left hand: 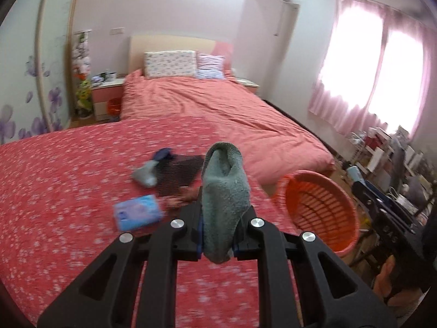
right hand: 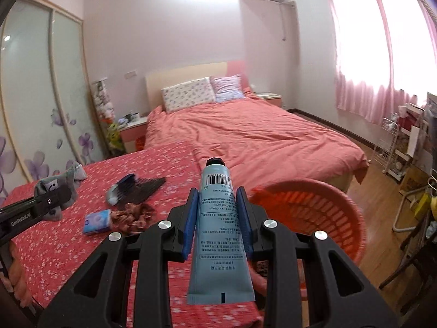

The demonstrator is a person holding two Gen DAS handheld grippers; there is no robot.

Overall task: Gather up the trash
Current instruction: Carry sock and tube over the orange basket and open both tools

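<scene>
Left gripper pinches a grey-green sock; right gripper clamps a blue cream tube by its sides, both raised, likely for dropping into the orange basket beside the bed.

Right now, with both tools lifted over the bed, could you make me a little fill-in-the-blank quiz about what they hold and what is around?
1. The left tool is shut on a grey-green ____.
2. The right tool grips a pale blue ____ with a black cap.
3. Beside the bed stands a round basket coloured ____.
4. The small tissue pack lying on the flowered cover is ____.

Missing words: sock; tube; orange; blue
</scene>
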